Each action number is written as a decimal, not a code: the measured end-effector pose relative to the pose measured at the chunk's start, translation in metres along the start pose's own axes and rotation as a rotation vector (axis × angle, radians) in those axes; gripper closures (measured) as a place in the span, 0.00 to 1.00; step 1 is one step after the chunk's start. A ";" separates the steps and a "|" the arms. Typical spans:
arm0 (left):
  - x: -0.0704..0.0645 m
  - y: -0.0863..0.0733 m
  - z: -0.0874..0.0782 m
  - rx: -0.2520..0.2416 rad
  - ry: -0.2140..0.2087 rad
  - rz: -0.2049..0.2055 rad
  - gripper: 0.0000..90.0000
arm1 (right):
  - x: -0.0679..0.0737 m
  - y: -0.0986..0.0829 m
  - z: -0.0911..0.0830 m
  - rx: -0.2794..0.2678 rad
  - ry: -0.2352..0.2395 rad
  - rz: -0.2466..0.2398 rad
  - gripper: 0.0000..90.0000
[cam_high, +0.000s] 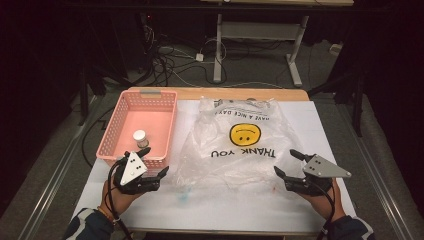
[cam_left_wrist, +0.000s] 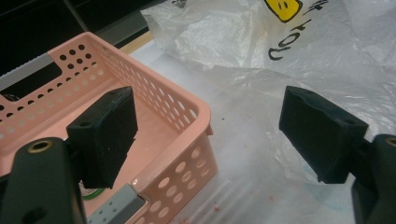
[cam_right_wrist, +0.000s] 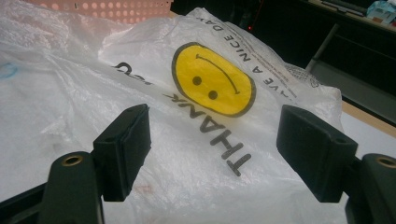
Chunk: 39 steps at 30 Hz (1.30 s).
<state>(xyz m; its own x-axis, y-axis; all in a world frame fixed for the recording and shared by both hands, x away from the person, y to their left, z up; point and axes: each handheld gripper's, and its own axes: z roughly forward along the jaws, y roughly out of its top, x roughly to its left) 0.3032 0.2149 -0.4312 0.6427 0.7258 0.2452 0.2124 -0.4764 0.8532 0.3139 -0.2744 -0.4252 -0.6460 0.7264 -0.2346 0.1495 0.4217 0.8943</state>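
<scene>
The crumpled, translucent white plastic bag (cam_high: 240, 145) printed with a yellow smiley face and "THANK YOU" lies flat on the counter (cam_high: 210, 205) between the two sets of jaws, its printed side up and its mouth apparently on the far side, though the folds make that hard to tell. The right gripper (cam_high: 291, 166) sits just off the bag's edge with its jaws spread wide and nothing between them; in the right gripper view (cam_right_wrist: 212, 144) the bag lies straight ahead past the jaws, likely so an edge can be pinched. The left gripper (cam_high: 152, 162) also has its jaws wide and empty, one over the near corner of the pink perforated plastic basket (cam_high: 120, 112) and the other toward the bag, as the left gripper view (cam_left_wrist: 210, 135) shows. Inside the basket, beyond the left jaws, stands a small white-capped jar (cam_high: 140, 136); its label is too small to read. A green-edged patch shows behind the left jaw, cut off and unidentifiable.
</scene>
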 end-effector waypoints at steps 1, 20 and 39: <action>0.000 0.000 0.000 -0.001 0.000 -0.001 0.21 | 0.000 0.000 0.000 -0.001 0.000 0.000 0.30; -0.002 -0.001 -0.007 -0.003 -0.006 0.024 0.21 | -0.008 0.002 -0.001 0.009 -0.069 0.011 0.32; -0.002 -0.001 0.001 0.004 -0.055 0.009 0.21 | -0.107 0.010 0.050 0.118 -0.222 0.173 0.37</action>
<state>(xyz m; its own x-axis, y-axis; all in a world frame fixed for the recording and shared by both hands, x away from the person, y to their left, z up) 0.3023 0.2140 -0.4330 0.6837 0.6935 0.2271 0.2097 -0.4847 0.8492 0.4220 -0.3212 -0.4099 -0.4258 0.8884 -0.1717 0.3372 0.3319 0.8810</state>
